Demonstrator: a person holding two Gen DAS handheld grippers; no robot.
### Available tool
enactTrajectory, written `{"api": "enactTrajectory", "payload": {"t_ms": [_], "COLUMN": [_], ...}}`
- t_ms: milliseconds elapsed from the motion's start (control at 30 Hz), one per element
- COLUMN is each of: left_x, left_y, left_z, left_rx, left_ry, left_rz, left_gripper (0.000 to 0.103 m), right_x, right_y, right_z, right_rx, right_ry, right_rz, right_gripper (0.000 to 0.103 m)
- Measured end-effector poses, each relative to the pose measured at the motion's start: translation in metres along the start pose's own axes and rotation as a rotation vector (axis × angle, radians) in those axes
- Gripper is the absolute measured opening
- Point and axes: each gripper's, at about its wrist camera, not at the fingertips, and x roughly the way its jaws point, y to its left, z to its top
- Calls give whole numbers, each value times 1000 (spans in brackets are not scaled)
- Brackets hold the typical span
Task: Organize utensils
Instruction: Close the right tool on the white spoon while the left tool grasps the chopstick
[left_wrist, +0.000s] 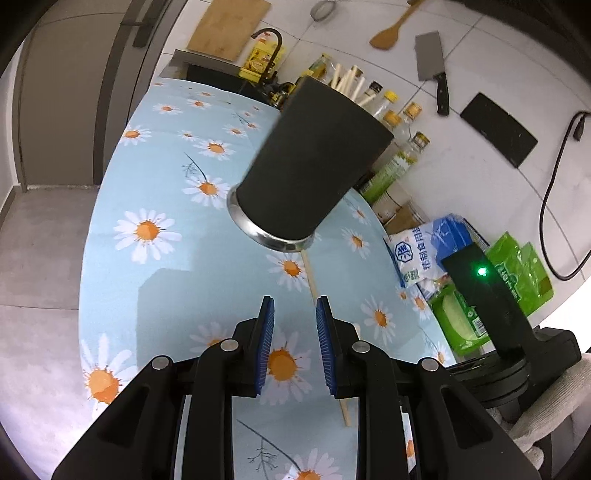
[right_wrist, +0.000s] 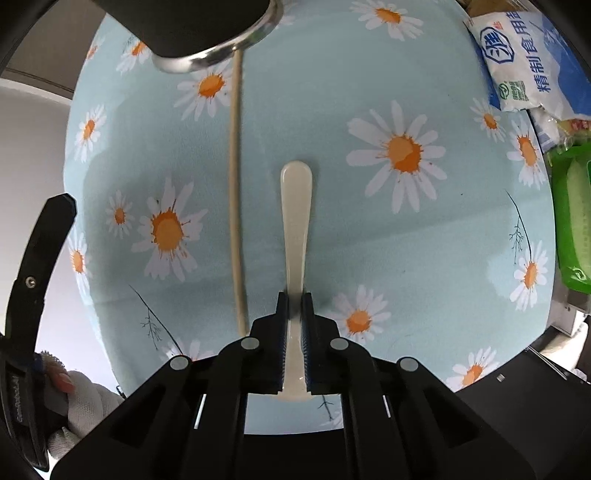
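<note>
A black utensil holder (left_wrist: 310, 162) with a steel base rim stands on the daisy tablecloth (left_wrist: 166, 192), with pale utensil handles (left_wrist: 347, 79) sticking out of its top. My left gripper (left_wrist: 294, 308) is open and empty, a short way in front of the holder. A thin wooden chopstick (left_wrist: 312, 284) lies on the cloth from the holder's base toward me; it also shows in the right wrist view (right_wrist: 235, 184). My right gripper (right_wrist: 294, 299) is shut on a cream plastic spoon (right_wrist: 295, 206), whose handle points toward the holder (right_wrist: 192, 29).
Oil and sauce bottles (left_wrist: 399, 147), a salt bag (left_wrist: 417, 258) and green packets (left_wrist: 517, 273) line the wall side. A cleaver (left_wrist: 432, 70), a wooden spatula (left_wrist: 391, 29) and a cutting board (left_wrist: 229, 26) hang on the tiled wall. A sink with a faucet (left_wrist: 269, 48) lies beyond the table.
</note>
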Motion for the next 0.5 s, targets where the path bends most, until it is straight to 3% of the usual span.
{"api": "enactTrajectory", "payload": {"t_ms": [233,500], "left_x": [20,42], "left_y": [-20,-38], "left_z": [3,8], "left_rx": [40,-22], "left_ry": [76,127], "left_rz": [69,175], "left_gripper": [22,22], "right_x": [-20,-39], "right_y": [-28,-61], "right_z": [5,17], "right_rx": [-14,-93], "right_ry": [-88,-128], "right_rz": [101,217], "right_gripper": [8,8]}}
